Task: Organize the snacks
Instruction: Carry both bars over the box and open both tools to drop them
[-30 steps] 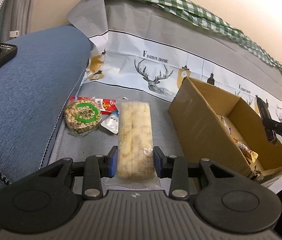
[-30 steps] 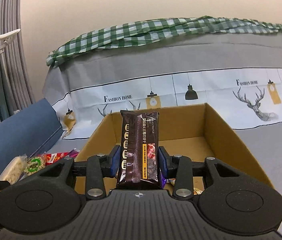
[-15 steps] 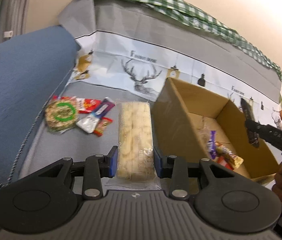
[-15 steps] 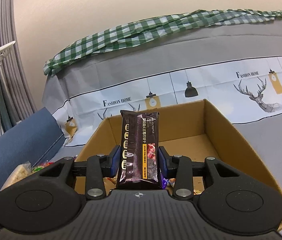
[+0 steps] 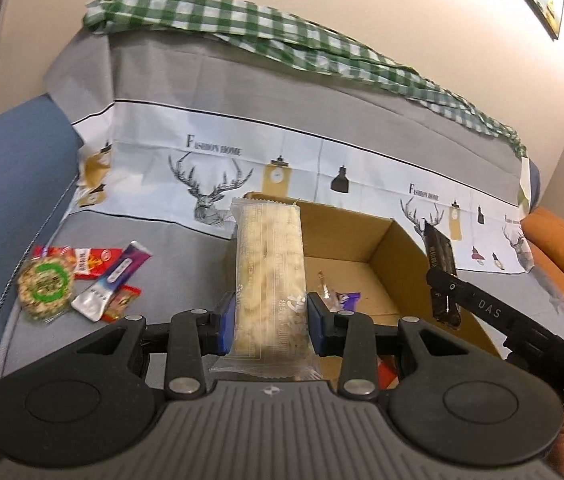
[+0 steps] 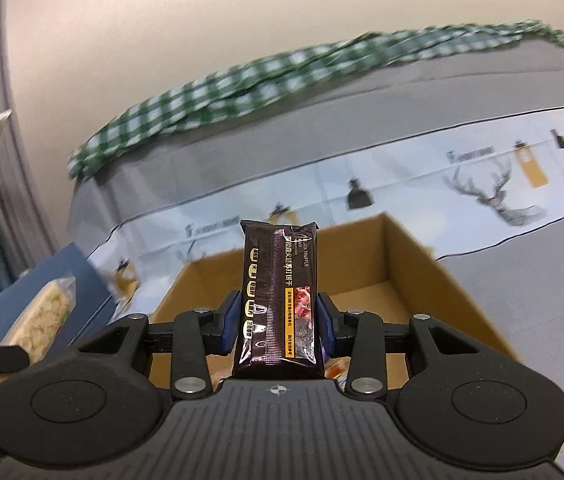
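Note:
My left gripper is shut on a long clear pack of pale rice crackers, held up over the near left edge of the open cardboard box. My right gripper is shut on a dark brown cracker pack, held upright above the same box. The right gripper with its dark pack shows at the right of the left wrist view. The cracker pack also shows at the left of the right wrist view.
Loose snacks lie on the grey sofa seat left of the box: a round green-labelled pack, red packets and a purple-silver bar. A few wrapped snacks lie inside the box. A blue cushion is at left, an orange one at right.
My left gripper has lifted the cracker pack off the seat and carried it right, over the box's left edge. My right gripper has stayed above the box, tilting slightly.

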### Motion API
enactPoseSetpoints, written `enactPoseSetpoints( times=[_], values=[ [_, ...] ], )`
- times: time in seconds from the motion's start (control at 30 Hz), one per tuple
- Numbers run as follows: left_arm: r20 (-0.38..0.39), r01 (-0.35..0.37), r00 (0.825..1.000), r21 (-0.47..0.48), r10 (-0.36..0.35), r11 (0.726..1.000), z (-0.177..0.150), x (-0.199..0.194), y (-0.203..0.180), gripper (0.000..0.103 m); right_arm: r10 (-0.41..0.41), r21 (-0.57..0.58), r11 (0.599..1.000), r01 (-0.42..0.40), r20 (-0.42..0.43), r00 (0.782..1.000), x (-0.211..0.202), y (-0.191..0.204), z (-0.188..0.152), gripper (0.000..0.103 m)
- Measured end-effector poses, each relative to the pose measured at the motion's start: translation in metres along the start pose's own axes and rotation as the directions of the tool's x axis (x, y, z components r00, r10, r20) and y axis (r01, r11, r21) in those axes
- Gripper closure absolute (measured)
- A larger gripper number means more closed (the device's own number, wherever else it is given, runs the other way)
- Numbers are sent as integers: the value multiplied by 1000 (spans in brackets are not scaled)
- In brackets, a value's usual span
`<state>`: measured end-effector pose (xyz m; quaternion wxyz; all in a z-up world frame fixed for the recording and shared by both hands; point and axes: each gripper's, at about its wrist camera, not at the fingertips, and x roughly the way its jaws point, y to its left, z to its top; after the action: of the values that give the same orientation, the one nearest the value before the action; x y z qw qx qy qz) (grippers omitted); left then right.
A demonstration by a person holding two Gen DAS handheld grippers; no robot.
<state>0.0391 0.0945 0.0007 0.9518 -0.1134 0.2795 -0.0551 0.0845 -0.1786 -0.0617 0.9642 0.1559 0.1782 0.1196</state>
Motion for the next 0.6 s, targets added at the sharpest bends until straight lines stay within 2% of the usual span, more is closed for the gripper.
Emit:
enactPoseSetpoints(
  times=[0.17, 0.5, 0.57, 0.6],
  values=[
    [-9, 19, 1000, 19, -19, 1000, 7, 11, -15, 63, -84, 87, 993, 80, 40, 996, -2, -19, 4, 62],
    [-10, 75, 997, 35, -75, 997, 25, 45, -55, 63, -93, 125, 988, 88, 32, 995, 0, -29, 1, 61],
    [6, 95, 995, 15, -95, 995, 32, 49, -61, 63, -103, 126, 987, 100, 22, 994, 2, -29, 1, 57],
    [21, 115, 993, 3, -115, 993, 36, 49, -64, 61, -113, 126, 986, 109, 22, 993, 2, -30, 1, 46]
  ],
)
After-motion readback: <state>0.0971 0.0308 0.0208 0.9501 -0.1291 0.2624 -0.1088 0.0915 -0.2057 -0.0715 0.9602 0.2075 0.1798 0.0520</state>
